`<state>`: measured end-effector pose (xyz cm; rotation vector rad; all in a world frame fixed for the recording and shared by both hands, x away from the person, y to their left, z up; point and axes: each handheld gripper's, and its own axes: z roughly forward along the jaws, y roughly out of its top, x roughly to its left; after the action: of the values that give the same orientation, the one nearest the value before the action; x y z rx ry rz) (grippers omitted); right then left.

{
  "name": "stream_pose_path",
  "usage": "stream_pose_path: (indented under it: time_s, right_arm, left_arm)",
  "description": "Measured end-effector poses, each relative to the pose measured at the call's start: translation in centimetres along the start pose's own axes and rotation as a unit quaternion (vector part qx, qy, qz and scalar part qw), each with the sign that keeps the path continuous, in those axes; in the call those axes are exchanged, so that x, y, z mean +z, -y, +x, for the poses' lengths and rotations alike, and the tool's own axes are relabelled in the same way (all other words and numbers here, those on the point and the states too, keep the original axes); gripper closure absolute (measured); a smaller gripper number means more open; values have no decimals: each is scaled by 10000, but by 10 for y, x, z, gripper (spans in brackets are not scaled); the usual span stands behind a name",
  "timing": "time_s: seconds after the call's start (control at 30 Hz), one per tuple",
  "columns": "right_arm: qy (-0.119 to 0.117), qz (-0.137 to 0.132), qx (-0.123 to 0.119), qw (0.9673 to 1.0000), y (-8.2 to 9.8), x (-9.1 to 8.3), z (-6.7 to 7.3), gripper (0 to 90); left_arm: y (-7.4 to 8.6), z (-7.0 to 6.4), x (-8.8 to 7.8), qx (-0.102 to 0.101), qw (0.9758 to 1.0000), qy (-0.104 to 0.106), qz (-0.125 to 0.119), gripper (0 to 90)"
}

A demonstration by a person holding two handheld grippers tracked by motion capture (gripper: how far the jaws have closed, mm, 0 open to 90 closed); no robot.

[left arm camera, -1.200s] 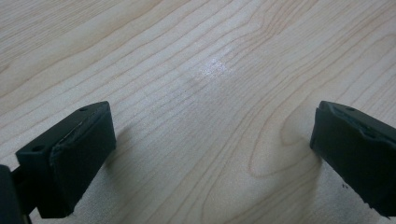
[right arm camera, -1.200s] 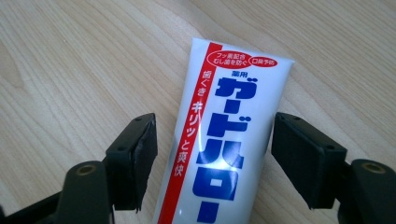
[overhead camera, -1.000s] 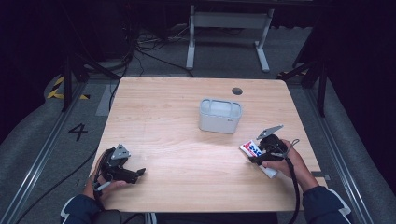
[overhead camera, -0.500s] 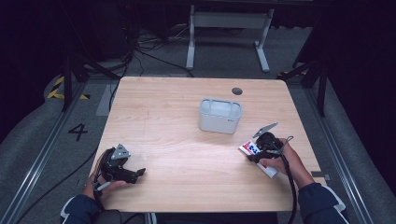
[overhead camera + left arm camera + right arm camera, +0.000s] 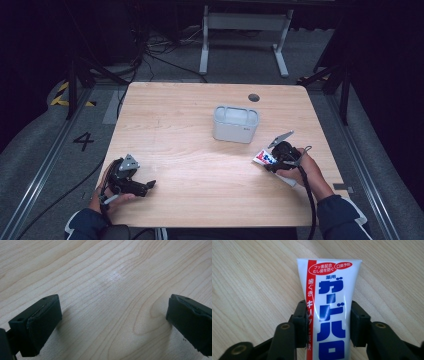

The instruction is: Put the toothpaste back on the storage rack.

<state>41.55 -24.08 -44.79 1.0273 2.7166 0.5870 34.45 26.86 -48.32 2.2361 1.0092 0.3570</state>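
A white toothpaste tube (image 5: 329, 297) with a red stripe and blue lettering lies flat on the wooden table (image 5: 190, 125) near its right edge. My right gripper (image 5: 329, 323) has just been closing and now has both pads pressed on the tube's sides. From above, the tube (image 5: 264, 158) pokes out of that gripper (image 5: 274, 161) toward the left. My left gripper (image 5: 146, 186) rests low at the table's front left, open, with bare wood between its fingers (image 5: 37, 325).
A grey-white open-topped box (image 5: 235, 124) stands at the table's middle, up and left of the right gripper. A small dark round hole (image 5: 254, 97) sits near the far edge. A metal frame and cables lie on the floor beyond.
The right gripper has shifted slightly down and left over the tube and its jaws have drawn in onto it. The left gripper has stayed put.
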Motion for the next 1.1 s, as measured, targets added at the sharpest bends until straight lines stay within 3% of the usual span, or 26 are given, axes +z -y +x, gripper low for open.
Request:
stream_pose_path:
  time_s: [0.3,0.73,1.1]
  right_arm:
    - [-15,-97,-21,9999,3,-8,1,646]
    - [4,-609,122,9981,10,-33,-6,650]
    - [-31,-1264,294,9915,11,-48,-10,649]
  left_arm:
    - [0,0,0,2,10000,-3,1,5]
    - [0,0,0,2,10000,-3,2,5]
    - [0,0,0,2,10000,-3,3,5]
